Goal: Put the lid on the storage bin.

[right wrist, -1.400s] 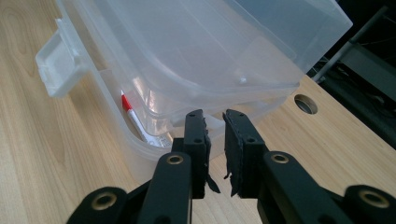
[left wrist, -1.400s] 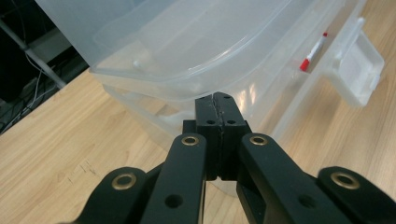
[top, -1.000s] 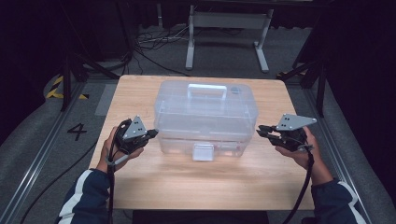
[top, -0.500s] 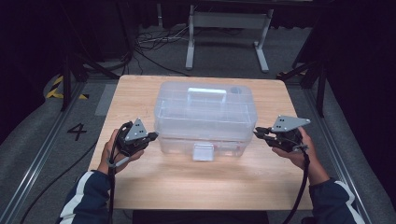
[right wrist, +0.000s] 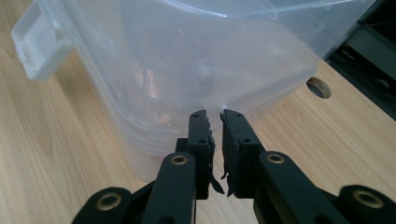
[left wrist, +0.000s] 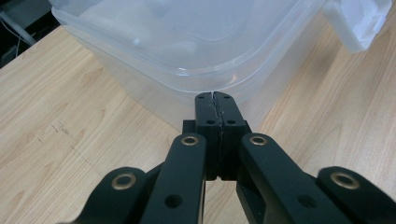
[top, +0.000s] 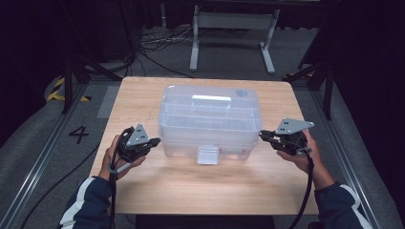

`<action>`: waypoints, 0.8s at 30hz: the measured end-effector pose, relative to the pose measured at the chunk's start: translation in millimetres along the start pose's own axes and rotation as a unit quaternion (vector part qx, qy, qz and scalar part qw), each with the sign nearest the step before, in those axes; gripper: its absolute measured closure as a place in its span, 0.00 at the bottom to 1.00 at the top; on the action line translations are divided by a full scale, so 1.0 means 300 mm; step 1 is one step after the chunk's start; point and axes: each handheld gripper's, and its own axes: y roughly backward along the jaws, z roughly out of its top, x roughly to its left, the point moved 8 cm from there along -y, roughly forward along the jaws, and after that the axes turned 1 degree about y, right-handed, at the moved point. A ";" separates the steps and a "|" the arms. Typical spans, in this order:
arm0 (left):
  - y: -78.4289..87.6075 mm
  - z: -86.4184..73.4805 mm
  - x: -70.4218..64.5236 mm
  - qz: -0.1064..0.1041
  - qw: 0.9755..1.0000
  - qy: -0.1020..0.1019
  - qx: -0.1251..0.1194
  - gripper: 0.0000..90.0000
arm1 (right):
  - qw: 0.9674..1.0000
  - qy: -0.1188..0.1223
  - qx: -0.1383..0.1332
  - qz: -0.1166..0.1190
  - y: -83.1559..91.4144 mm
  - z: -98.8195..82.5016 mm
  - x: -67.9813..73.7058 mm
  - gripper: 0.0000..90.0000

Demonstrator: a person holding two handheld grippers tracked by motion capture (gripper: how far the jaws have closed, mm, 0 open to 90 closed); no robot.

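A clear plastic storage box (top: pixel 210 119) with a lid and a white front latch (top: pixel 208 155) stands mid-table. My left gripper (top: pixel 156 141) is shut, and its tips rest at the box's near left corner, just under the lid rim. In the left gripper view the jaws (left wrist: pixel 215 95) meet with nothing between them, against the box (left wrist: pixel 187 46). My right gripper (top: pixel 262 135) is at the near right corner. Its jaws have just been closing. In the right gripper view a thin gap stays at the gripper tips (right wrist: pixel 214 114), empty, just under the rim of the box (right wrist: pixel 187 56).
The wooden table (top: pixel 205 186) has bare room in front of the box. A cable hole (right wrist: pixel 319 87) sits in the tabletop beside the box. Black stands, cables and a metal frame stand on the floor beyond the far edge.
Both hands have shifted only slightly. The right gripper's tips have edged in toward the box's right end. The box has not moved.
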 end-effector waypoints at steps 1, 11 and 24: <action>0.000 0.000 0.000 0.000 1.000 0.000 0.000 1.00 | 1.000 -0.004 -0.001 -0.004 -0.003 0.001 -0.003 0.92; 0.000 -0.011 -0.003 -0.008 1.000 0.008 0.002 1.00 | 1.000 -0.014 -0.006 -0.011 -0.016 0.002 -0.012 0.94; -0.034 -0.039 -0.007 -0.026 1.000 0.011 0.013 1.00 | 0.999 -0.025 -0.014 -0.015 -0.042 0.012 -0.030 0.96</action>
